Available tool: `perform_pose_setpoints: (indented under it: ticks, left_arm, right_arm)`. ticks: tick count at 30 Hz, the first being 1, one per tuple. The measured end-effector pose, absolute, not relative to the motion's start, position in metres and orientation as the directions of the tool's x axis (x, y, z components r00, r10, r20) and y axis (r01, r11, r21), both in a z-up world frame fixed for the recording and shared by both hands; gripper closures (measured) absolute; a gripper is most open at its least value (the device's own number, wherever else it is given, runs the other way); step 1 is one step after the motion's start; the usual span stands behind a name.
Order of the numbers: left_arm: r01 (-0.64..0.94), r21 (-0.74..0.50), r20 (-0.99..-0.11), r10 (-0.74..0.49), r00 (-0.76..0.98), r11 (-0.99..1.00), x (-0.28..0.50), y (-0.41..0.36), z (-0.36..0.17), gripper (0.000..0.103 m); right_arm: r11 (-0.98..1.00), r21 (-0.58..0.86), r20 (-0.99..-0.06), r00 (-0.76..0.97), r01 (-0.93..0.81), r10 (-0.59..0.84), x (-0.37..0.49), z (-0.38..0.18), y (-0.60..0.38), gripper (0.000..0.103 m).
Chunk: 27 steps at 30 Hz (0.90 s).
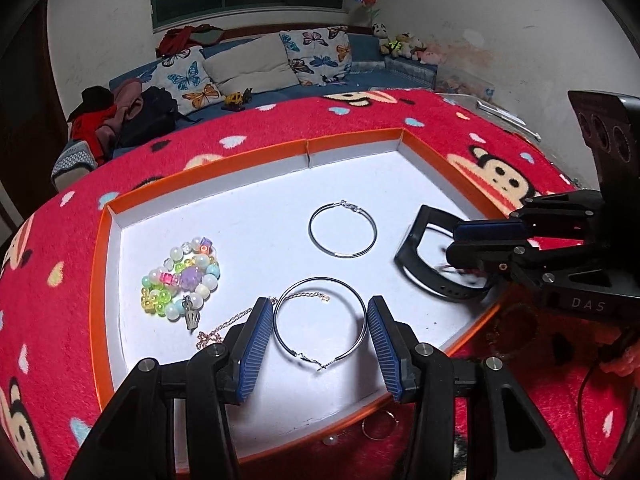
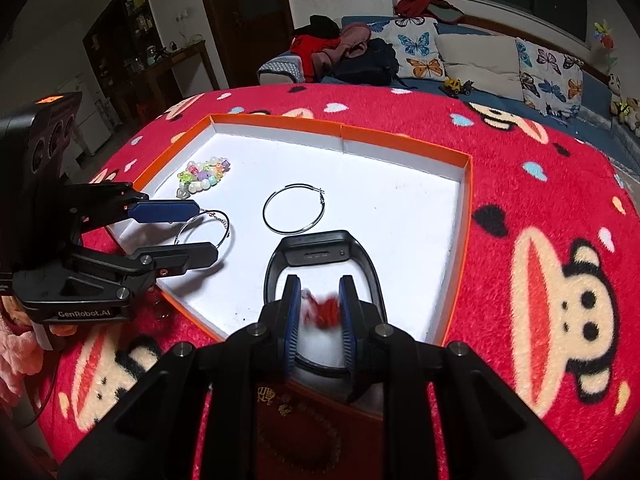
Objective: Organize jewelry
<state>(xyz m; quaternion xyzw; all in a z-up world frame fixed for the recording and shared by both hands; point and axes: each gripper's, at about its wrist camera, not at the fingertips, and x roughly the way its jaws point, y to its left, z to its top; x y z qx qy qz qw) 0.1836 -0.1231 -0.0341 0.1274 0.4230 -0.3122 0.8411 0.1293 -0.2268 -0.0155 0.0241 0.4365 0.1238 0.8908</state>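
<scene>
Left gripper (image 1: 320, 344): nearest the lens, jaws spread wide and holding nothing, one blue pad on either side of a hoop
Near hoop earring (image 1: 320, 316): flat on the tray floor between those pads, clasp end toward the camera, not visibly touched by either pad
Thin chain (image 1: 228, 326): runs under the near hoop and out toward the left pad
Bead bracelet (image 1: 182, 280): pastel coil with a small metal charm, far-left part of the tray, apart from the hoops
Second hoop earring (image 1: 343, 229): mid-tray, lying alone
Black band (image 2: 322, 256): stands looped at the tray's right-hand edge, the right gripper's fingers inside it
Right gripper (image 2: 320, 308): jaws narrowed around a small blurred red item (image 2: 326, 308); it appears clenched on it
Tray (image 1: 352, 142): orange-rimmed, white floor, on a red cartoon-print blanket (image 1: 280, 120)
Loose ring (image 1: 380, 424) and a pearl bead (image 1: 330, 440): outside the tray, on the blanket
Risk, left: closing could flatten the thin wire or snag the chain, dragging both
Risk, right: the red piece may catch the band and tip it
</scene>
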Motion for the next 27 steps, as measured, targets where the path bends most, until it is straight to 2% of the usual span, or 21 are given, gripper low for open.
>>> perform_pose_setpoints:
  ticks: [7,9,10,17,21,27]
  left_arm:
    - [0.63,-0.04,-0.797,-0.405,0.449,0.776,0.185,-0.125,-0.038,0.05]
    - [0.625,-0.041,-0.799,-0.401,0.448,0.78,0.186,-0.126,-0.039,0.049]
    - [0.622,-0.04,-0.799,-0.399,0.45,0.782,0.187,-0.126,-0.039,0.049]
    - [0.603,-0.02,-0.8,-0.375,0.469,0.797,0.184,-0.121,-0.034,0.048]
    - [0.581,-0.036,-0.787,-0.381,0.486,0.813,0.175,-0.109,-0.022,0.048]
    - [0.562,-0.013,-0.77,-0.367,0.522,0.827,0.143,-0.09,-0.004,0.048]
  right_arm:
    - [0.969,0.146,-0.773,0.589,-0.2,0.237,0.13,-0.015,-0.224,0.082]
    - [0.97,0.144,-0.772,0.59,-0.197,0.235,0.129,-0.015,-0.224,0.07]
    - [0.97,0.14,-0.771,0.593,-0.196,0.232,0.129,-0.014,-0.224,0.068]
    - [0.973,0.126,-0.764,0.607,-0.193,0.219,0.122,-0.004,-0.228,0.067]
    - [0.975,0.128,-0.755,0.619,-0.181,0.214,0.108,0.005,-0.231,0.06]
    - [0.976,0.144,-0.748,0.627,-0.166,0.217,0.084,0.01,-0.234,0.057]
